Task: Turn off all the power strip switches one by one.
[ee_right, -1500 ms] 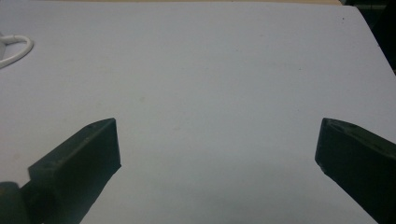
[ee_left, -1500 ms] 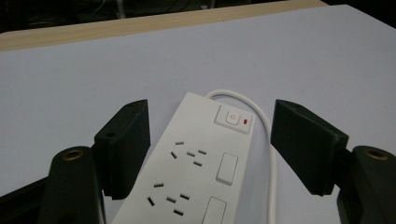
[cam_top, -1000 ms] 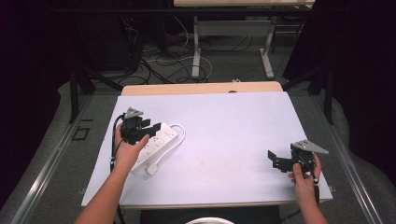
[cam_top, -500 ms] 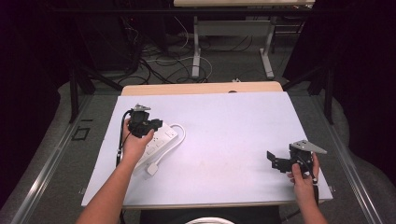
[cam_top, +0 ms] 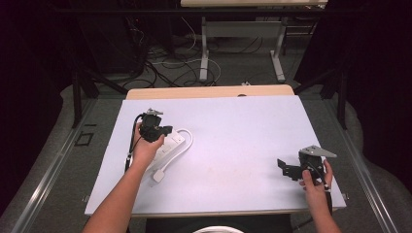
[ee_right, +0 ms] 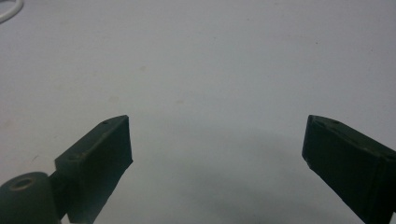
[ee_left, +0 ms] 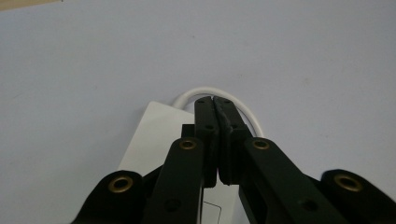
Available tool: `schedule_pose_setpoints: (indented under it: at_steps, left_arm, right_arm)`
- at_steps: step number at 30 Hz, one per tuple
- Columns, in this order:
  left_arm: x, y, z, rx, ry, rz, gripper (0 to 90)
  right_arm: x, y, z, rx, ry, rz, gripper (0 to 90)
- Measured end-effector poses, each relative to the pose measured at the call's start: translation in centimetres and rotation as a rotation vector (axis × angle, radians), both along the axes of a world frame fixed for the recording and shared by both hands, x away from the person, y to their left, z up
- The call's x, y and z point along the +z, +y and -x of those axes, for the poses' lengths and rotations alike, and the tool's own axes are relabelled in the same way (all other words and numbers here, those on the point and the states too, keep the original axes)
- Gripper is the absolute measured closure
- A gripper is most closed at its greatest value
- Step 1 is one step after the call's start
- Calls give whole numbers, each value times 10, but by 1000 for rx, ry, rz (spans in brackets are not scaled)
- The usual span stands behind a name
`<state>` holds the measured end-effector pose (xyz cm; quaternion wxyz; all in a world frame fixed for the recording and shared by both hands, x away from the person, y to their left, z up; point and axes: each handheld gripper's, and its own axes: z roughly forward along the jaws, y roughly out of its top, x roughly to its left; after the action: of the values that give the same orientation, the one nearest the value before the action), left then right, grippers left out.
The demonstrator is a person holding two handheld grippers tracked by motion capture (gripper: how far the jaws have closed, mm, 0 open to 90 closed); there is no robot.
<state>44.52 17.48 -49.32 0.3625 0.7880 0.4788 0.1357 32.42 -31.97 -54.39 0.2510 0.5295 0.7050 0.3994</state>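
A white power strip [cam_top: 171,144] lies on the left part of the white tabletop [cam_top: 243,131], its white cable [cam_top: 188,141] looping round to a plug [cam_top: 158,175]. My left gripper [cam_top: 166,130] hovers just over the strip's far end. In the left gripper view its jaws have just been closing and now meet [ee_left: 213,100] with nothing between them, above the strip [ee_left: 154,133] and the cable loop [ee_left: 187,96]. My right gripper [cam_top: 284,168] rests near the table's right front corner. Its jaws stand wide apart [ee_right: 217,140] over bare tabletop.
A wooden strip [cam_top: 209,91] borders the table's far edge. Beyond it are desk legs and cables on the floor. A bit of the white cable [ee_right: 9,11] shows at the top left of the right gripper view.
My left hand has shifted a little to the right and farther over the power strip, and its jaws have closed. The right hand has stayed put.
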Motion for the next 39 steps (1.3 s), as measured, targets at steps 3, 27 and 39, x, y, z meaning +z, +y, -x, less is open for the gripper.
schedule_pose_setpoints:
  at_steps: [3, 27, 39]
  left_arm:
    - [-3, -3, -3, -8, 25, -15, 899]
    - [-21, -27, -16, -34, 90, -121, 900]
    - [-26, -33, -18, -30, 119, -162, 900]
  right_arm:
    - [1, 1, 0, 7, 15, 18, 76]
    - [2, 6, -2, 18, 76, 65, 76]
    - [2, 5, -2, 21, 81, 56, 76]
